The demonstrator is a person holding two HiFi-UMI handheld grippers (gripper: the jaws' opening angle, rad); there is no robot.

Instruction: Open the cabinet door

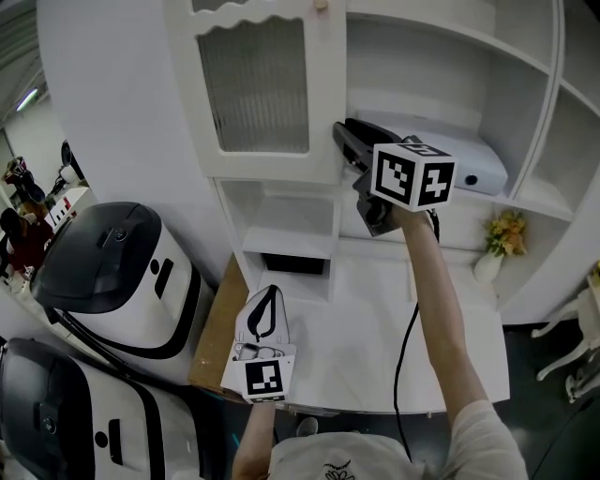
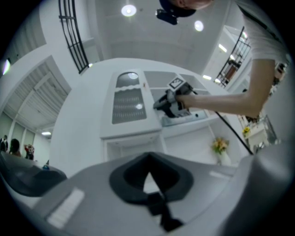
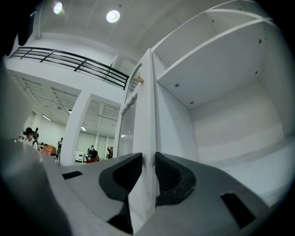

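Observation:
The white cabinet door (image 1: 255, 89) has a ribbed glass panel and a small knob (image 1: 322, 6) near its top free edge. It stands swung partly out from the cabinet. My right gripper (image 1: 343, 141) is raised at the door's free edge, low on that side. In the right gripper view the door's edge (image 3: 146, 101) runs straight between the two dark pads (image 3: 173, 173), which close on it from either side. My left gripper (image 1: 265, 305) hangs low over the table's left part, shut and holding nothing; from the left gripper view it looks up at the door (image 2: 129, 103).
Open shelves fill the cabinet's right side, with a white box-like device (image 1: 473, 164) on one. A small vase of yellow flowers (image 1: 500, 244) stands at the right. A white tabletop (image 1: 375, 319) lies below. Two black-and-white machines (image 1: 122, 272) stand at the left.

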